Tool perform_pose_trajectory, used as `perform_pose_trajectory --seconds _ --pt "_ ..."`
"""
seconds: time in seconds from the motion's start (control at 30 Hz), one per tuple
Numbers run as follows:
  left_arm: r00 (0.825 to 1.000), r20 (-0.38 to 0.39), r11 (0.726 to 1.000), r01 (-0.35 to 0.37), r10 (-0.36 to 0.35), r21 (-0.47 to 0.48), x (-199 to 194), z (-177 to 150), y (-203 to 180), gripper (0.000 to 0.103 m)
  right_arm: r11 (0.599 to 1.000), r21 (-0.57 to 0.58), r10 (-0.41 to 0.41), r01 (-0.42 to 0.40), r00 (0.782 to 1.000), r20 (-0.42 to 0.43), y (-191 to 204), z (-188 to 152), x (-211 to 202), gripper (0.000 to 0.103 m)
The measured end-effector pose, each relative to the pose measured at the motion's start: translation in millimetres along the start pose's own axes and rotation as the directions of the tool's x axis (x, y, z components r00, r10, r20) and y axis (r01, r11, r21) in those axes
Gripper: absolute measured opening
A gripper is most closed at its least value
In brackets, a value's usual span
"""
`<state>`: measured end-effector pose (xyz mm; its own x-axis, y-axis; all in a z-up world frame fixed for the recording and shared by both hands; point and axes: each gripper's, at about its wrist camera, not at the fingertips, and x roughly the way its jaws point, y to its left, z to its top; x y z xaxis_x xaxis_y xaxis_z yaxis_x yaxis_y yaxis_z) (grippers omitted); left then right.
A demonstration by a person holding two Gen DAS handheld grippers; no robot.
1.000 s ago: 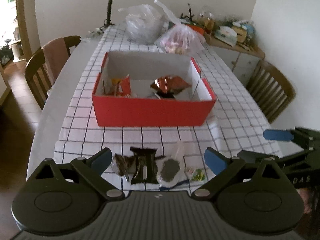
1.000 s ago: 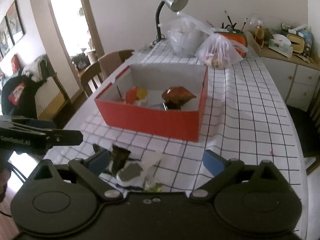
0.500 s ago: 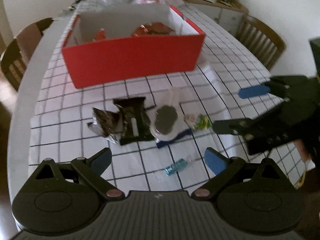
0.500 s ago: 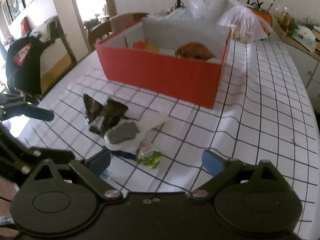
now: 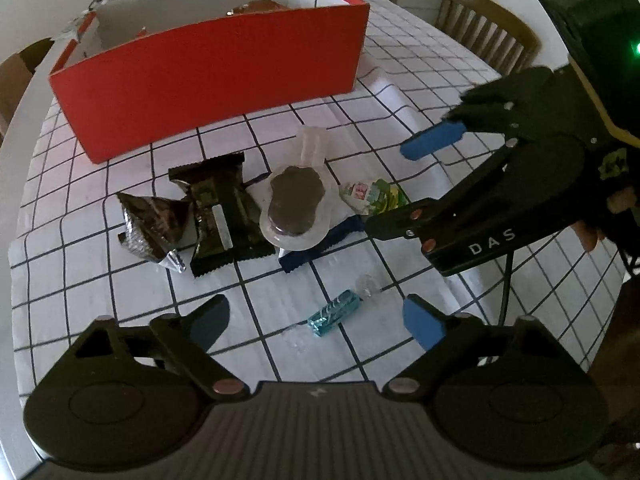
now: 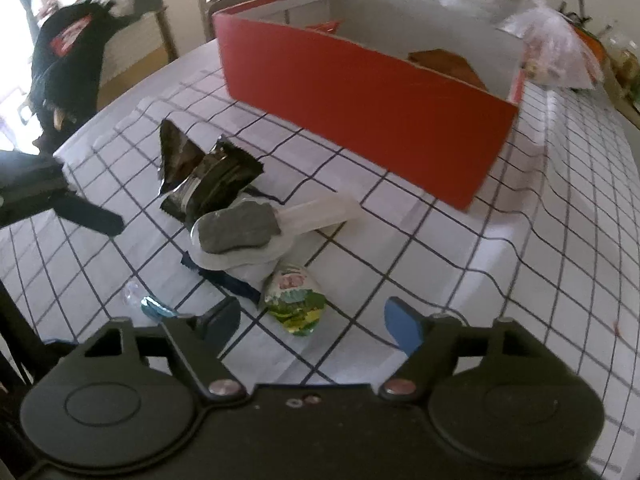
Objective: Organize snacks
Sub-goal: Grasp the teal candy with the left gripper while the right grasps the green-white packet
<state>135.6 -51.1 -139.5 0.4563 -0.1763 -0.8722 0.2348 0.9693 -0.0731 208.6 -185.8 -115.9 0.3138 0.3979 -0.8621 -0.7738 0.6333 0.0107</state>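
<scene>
Loose snacks lie on the checked tablecloth in front of a red box (image 5: 208, 76): a dark wrapper (image 5: 218, 216), a crumpled silvery one (image 5: 152, 228), a clear pack with a dark biscuit (image 5: 296, 204), a teal candy (image 5: 334, 312) and a green-white packet (image 5: 372, 196). My left gripper (image 5: 316, 324) points down with its jaws closing; the teal candy lies between the fingers, untouched. My right gripper (image 6: 312, 324) is also closing, with the green-white packet (image 6: 294, 300) just ahead between its fingers and not pressed. The red box (image 6: 360, 92) holds orange and brown packets.
A wooden chair (image 5: 488, 40) stands beyond the table's right side. Plastic bags (image 6: 556, 48) sit behind the box. A black garment (image 6: 68, 60) hangs off the table's left. The left gripper's finger (image 6: 88, 212) reaches in beside the dark wrappers.
Both grippers have dropped and tilted down toward the loose snacks, which now fill the views. The right gripper's jaws have narrowed around the green-white packet; the left jaws narrowed slightly.
</scene>
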Motion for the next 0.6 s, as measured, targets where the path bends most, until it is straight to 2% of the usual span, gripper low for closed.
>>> perform_pose_trajectory --seconds 0.07,0.13,0.23,0.4,0.47,0.53,0.6 --pt "1.000 -0.012 1.000 0.003 -0.002 0.018 5 3 0 0.077 1.000 -0.021 0.009 -0.009 1.000 -0.012 1 2 5 0.071" --pt "1.000 -0.021 0.999 0.018 -0.017 0.037 9 4 1 0.068 0.999 -0.037 0.017 -0.018 1.000 -0.021 3 3 8 0.064" --pt "0.999 -0.034 0.997 0.040 -0.038 0.064 14 4 0 0.059 0.998 -0.057 0.025 -0.026 0.999 -0.029 5 5 12 0.055" --pt "0.998 -0.031 0.991 0.059 -0.056 0.123 18 4 -7 0.053 0.996 -0.076 0.037 -0.039 0.999 -0.029 8 6 15 0.047" --pt "0.998 -0.029 0.987 0.063 -0.059 0.145 18 5 -10 0.045 0.996 -0.075 0.043 -0.045 0.999 -0.029 8 5 14 0.046" --pt "0.998 -0.029 0.985 0.060 -0.056 0.161 18 4 -13 0.039 0.996 -0.070 0.045 -0.047 0.999 -0.027 7 4 14 0.039" --pt "0.998 -0.029 0.985 0.052 -0.048 0.166 19 5 -14 0.035 0.997 -0.064 0.042 -0.044 0.999 -0.025 8 4 13 0.037"
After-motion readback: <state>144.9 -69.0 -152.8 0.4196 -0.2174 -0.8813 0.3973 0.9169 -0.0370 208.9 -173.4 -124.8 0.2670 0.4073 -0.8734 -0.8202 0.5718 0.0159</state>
